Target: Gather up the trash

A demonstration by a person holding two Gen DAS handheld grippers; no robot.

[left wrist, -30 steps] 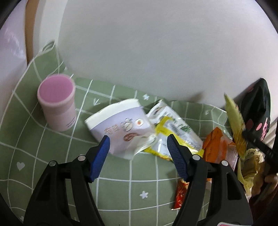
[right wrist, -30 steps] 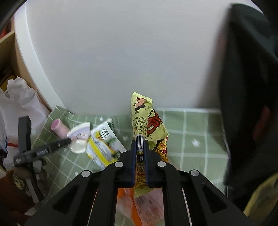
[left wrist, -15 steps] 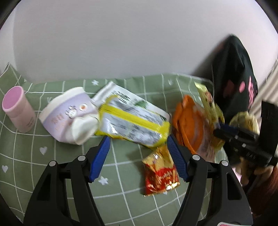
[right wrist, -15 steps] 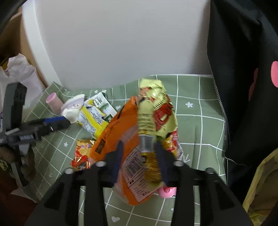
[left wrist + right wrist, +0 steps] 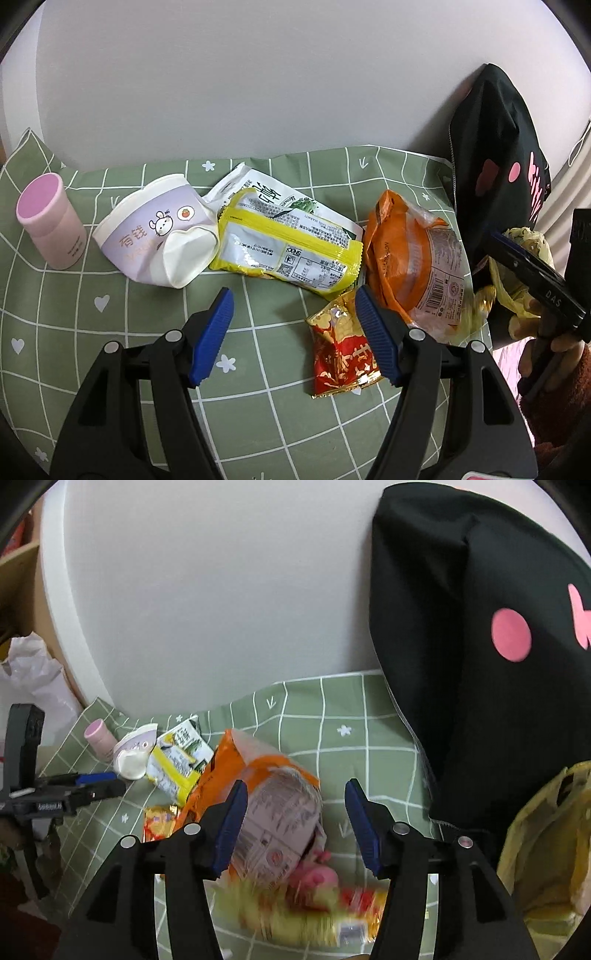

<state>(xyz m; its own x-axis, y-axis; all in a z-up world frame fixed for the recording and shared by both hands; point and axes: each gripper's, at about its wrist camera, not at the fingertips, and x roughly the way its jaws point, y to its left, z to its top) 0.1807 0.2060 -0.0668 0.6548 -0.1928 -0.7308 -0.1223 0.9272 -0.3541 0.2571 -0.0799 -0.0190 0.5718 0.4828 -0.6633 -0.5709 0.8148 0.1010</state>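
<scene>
On my counter the trash lies in a row. A crushed lilac paper cup [image 5: 155, 236] lies on its side, touching a yellow-edged snack wrapper [image 5: 284, 247] that overlaps a white-and-green packet [image 5: 273, 192]. Beside them sits a puffy orange bag [image 5: 410, 258], with a small red-and-gold sachet [image 5: 340, 350] just in front. A blurred yellow wrapper [image 5: 295, 919] lies nearest me.

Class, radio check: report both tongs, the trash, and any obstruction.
Left tongs open, empty, over the cloth. Right tongs open, empty. Orange wrapper, yellow packet, red packet, crushed cup all uncollected. Black bag crowds the right side.
</scene>
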